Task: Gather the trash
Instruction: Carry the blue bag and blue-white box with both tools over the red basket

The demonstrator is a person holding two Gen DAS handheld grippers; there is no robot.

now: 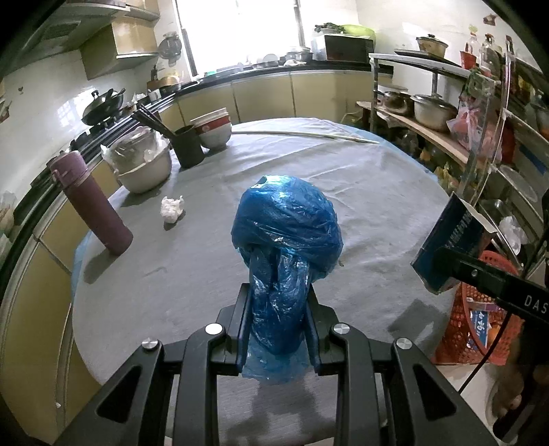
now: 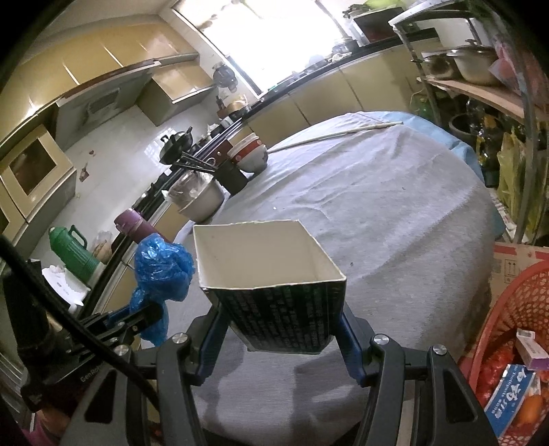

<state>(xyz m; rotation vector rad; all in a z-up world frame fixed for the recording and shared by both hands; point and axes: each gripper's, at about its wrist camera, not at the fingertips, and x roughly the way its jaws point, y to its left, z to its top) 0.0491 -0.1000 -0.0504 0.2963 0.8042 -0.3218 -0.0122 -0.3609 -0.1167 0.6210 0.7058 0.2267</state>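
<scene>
Here, in the left wrist view, the left gripper [image 1: 278, 308] pinches a bunched blue plastic bag [image 1: 286, 223] above the grey-clothed table [image 1: 377, 206], where a crumpled tissue [image 1: 171, 208] lies. In the right wrist view, the right gripper [image 2: 279, 326] clamps an open dark carton [image 2: 274, 291], seemingly empty, near a red basket [image 2: 514, 298].

A home kitchen. Yellow cabinets [image 1: 264, 92] run under a dark counter below a bright window [image 1: 240, 31], a wok [image 1: 103, 104] sits on the stove, and a range hood [image 2: 99, 103] hangs above. Pots [image 1: 434, 109] fill open shelves, while stacked bowls [image 1: 212, 128] and a flask [image 1: 91, 206] stand on a cloth-covered round table [image 1: 360, 192].
</scene>
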